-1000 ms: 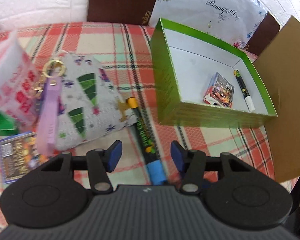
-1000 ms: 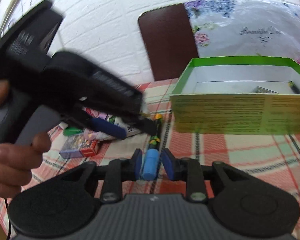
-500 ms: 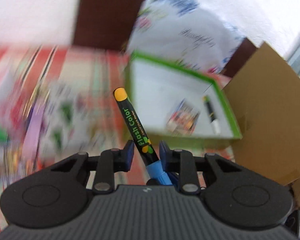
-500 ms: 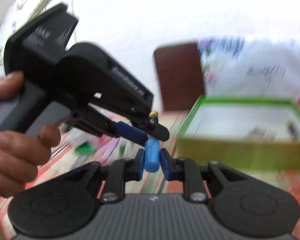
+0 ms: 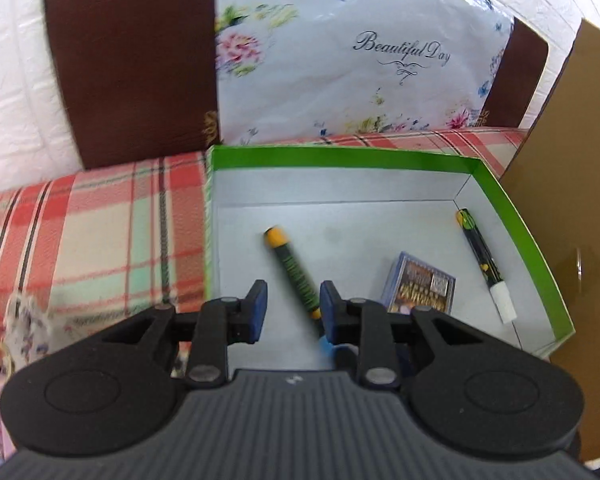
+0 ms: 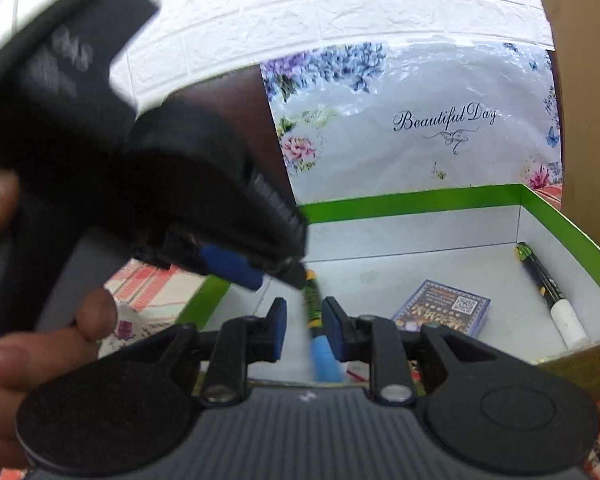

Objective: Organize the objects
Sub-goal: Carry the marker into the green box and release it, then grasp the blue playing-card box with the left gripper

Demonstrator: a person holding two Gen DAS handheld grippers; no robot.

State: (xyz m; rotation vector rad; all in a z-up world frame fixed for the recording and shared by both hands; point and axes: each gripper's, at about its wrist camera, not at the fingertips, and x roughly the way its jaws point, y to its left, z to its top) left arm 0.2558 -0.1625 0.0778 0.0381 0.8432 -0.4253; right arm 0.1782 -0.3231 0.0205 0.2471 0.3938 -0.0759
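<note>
A black marker [image 5: 296, 276] with an orange end and a blue cap [image 6: 323, 360] hangs blurred over the grey floor of the green box [image 5: 340, 156]. It sits between the pads of both grippers. My left gripper [image 5: 292, 306] has its pads wider than the marker, which only brushes the right pad. My right gripper [image 6: 305, 320] is opening, and the marker is loose beside its right pad. In the right wrist view the left gripper [image 6: 278, 280] reaches in from the left, over the green box [image 6: 412, 196]. Inside lie a card deck [image 5: 420, 286] and a white-capped marker [image 5: 482, 264].
A cardboard flap [image 5: 572, 200] stands right of the box. Behind it are a floral bag [image 5: 360, 60] and a brown chair back [image 5: 132, 60]. On the plaid cloth [image 5: 80, 232] a printed pouch [image 5: 28, 320] lies at the left. A person's hand [image 6: 40, 340] holds the left gripper.
Both grippers lifted the marker off the cloth and carried it right, over the box. Half a second ago both pinched it; now both pairs of pads stand wider apart.
</note>
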